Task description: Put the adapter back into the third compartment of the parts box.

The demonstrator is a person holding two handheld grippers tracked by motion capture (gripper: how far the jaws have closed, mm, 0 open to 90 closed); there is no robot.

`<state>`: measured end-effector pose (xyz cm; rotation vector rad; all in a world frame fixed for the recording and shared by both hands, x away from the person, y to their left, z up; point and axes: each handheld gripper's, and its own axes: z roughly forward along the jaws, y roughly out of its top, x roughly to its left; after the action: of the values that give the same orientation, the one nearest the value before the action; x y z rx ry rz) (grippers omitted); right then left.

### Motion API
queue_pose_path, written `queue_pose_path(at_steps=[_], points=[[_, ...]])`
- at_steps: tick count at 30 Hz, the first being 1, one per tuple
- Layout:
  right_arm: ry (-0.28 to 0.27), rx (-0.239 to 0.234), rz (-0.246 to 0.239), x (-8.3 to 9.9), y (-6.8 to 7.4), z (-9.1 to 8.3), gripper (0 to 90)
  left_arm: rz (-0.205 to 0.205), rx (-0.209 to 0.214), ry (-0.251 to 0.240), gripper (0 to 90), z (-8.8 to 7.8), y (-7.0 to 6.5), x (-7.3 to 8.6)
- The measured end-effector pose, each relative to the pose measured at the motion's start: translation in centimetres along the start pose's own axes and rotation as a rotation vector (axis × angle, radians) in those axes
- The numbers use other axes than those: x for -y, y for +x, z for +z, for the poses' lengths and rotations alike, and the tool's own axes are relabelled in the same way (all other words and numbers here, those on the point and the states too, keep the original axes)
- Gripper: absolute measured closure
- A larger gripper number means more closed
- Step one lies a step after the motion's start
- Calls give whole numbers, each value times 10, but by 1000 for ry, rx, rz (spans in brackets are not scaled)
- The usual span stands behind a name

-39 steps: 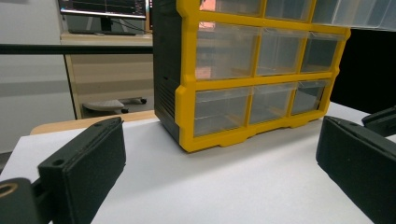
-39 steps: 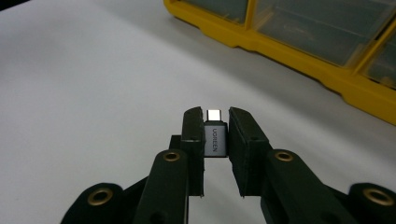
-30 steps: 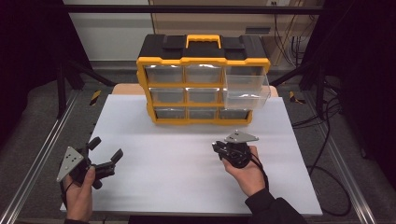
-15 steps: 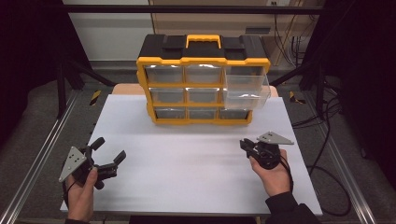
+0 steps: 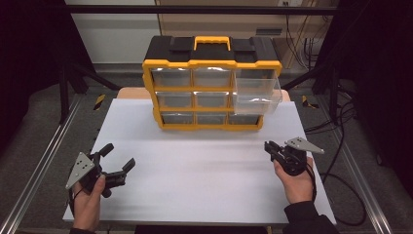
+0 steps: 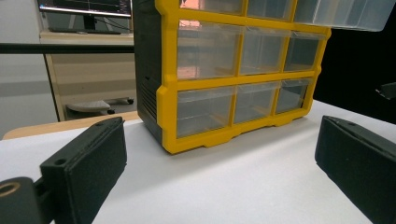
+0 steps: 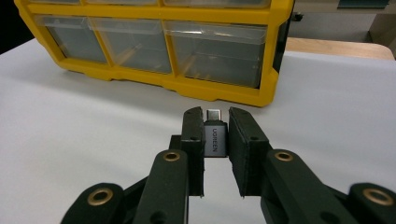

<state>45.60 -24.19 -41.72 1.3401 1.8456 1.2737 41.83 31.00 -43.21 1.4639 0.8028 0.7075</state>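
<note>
White table [image 5: 204, 180] spreads under both my claws in the high view: my left claw [image 5: 118, 163] hangs over the near left corner with its jaws spread wide and nothing between them, and my right claw [image 5: 271, 148] sits over the near right edge, pointing toward the yellow organizer [image 5: 210, 87] that stands well ahead of both, its top right drawer [image 5: 256, 90] pulled out. From the left claw's own view, the two black pads [image 6: 88, 163] stand far apart with bare table between them, and the organizer is ahead, a little to the left. From the right claw's own view, my jaws are pinched on a small grey adapter [image 7: 214, 137], plug end forward, held just above the table, with the organizer's bottom row ahead.
</note>
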Motion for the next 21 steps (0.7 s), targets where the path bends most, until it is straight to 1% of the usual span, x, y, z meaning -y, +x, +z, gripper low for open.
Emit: queue_pose_path(at_steps=[7,10,18,21], points=[[-25,15,6,-1,-3,-3,766,1,3,-4,19,0,0,0],[-37,23,15,-1,-5,-5,766,1,6,-6,20,-1,0,0],[-88,42,27,-3,-7,-10,766,-1,3,-9,19,-1,1,-1],[-96,46,30,-4,-8,-11,766,0,5,-9,19,-1,0,-1]])
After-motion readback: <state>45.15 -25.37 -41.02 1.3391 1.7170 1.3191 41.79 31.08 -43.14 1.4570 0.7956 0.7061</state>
